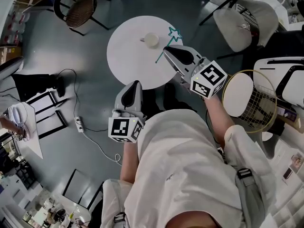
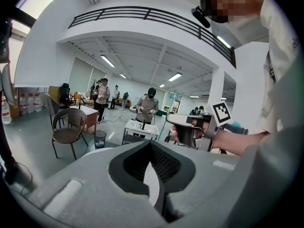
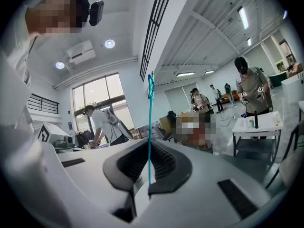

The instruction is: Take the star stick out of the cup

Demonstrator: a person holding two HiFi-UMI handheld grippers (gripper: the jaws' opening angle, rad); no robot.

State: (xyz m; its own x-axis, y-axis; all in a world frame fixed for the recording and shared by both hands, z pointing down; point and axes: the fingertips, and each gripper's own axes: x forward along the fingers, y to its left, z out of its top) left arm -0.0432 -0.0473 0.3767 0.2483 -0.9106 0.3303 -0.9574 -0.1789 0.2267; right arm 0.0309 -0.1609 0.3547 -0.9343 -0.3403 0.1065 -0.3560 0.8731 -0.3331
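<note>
A teal star stick (image 1: 169, 41) is out of the cup and hangs over the round white table's (image 1: 124, 56) right side, star end away from me. My right gripper (image 1: 166, 51) is shut on its thin shaft. In the right gripper view the star stick (image 3: 150, 127) rises straight up from between the pinched pads of the right gripper (image 3: 149, 167). The small pale cup (image 1: 151, 40) stands upright near the table's middle, left of the stick. My left gripper (image 1: 135, 84) hovers at the table's near edge, shut and holding nothing; the left gripper (image 2: 153, 163) faces the room.
A wicker chair (image 1: 78, 6) stands at the far left and a grey chair (image 1: 247, 15) at the far right. A round wire-frame stool (image 1: 249, 101) is by my right arm. A power strip and cable (image 1: 79, 124) lie on the floor at left. Several people stand in the room.
</note>
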